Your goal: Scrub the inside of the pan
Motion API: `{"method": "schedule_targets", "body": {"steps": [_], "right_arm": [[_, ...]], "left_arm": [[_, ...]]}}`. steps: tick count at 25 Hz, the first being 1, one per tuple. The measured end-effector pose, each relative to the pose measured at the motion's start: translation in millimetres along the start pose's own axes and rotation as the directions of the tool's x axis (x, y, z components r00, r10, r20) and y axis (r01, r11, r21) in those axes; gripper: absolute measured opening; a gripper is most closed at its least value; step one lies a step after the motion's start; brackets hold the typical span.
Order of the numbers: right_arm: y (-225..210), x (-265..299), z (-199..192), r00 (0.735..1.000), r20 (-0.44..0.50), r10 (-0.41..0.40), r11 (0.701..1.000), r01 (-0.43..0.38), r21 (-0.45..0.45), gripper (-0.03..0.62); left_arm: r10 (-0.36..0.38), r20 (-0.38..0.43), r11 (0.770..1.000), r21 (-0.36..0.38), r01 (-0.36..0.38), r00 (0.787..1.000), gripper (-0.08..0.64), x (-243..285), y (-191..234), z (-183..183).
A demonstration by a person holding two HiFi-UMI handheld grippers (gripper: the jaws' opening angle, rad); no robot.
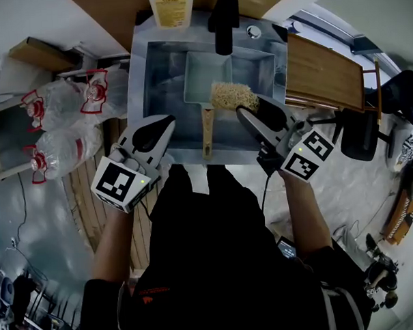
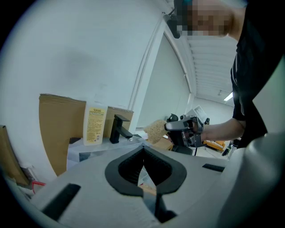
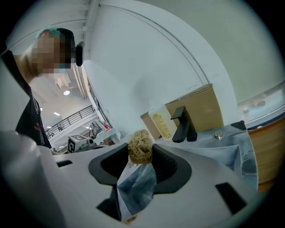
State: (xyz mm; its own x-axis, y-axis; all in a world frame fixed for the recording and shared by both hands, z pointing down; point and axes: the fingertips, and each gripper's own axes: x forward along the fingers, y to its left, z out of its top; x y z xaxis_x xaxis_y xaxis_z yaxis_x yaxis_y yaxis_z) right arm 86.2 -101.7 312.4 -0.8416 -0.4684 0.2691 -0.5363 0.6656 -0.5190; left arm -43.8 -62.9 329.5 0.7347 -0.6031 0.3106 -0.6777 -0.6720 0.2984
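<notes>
Step in hand: I judged that scrubbing had not started. The scrubber was held over the pan, and as far as I could see it was not pressed on the bottom.
Next move: I thought the right hand-held gripper needed to go down and a little forward-left, so that the scrubber meets the inner floor of the pan. The left one might have to steady the handle, or the pan could slide.
Left hand-held gripper [image 1: 165,122]: its jaws were pressed together with nothing between them. It stood near the front left edge of the sink, beside the handle but apart from it.
Right hand-held gripper [image 1: 243,113]: its jaws were pinching the scrubber [image 1: 233,96], a pale bundle of fibres that stuck out past the tips.
Handle [image 1: 207,131]: it was wooden, pointed toward me and lay between the two hand-held grippers.
Pan [image 1: 204,72]: it was pale green and square-cornered, and it lay flat in the sink [image 1: 144,68]. The scrubber was over its near right corner.
Faucet [image 1: 225,20]: it was black and stood at the far rim.
Bottle [image 1: 171,8]: it had a yellow label and stood left of the faucet.
</notes>
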Motion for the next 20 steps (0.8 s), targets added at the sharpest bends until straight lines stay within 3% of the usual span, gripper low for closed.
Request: {"method": "schedule_targets", "body": {"steps": [9, 20], "right_arm": [[-40, 11, 13, 0.997, -0.038, 0.07, 0.997, -0.071, -0.021, 0.169], [-64, 32, 2, 0.992, -0.087, 0.088, 0.995, -0.091, -0.035, 0.169]], "left_arm": [[0.088, -0.024, 0.995, -0.042, -0.089, 0.996, 0.018, 29, 2, 3], [0.103, -0.046, 0.992, -0.068, -0.106, 0.994, 0.018, 47, 15, -11]]}}
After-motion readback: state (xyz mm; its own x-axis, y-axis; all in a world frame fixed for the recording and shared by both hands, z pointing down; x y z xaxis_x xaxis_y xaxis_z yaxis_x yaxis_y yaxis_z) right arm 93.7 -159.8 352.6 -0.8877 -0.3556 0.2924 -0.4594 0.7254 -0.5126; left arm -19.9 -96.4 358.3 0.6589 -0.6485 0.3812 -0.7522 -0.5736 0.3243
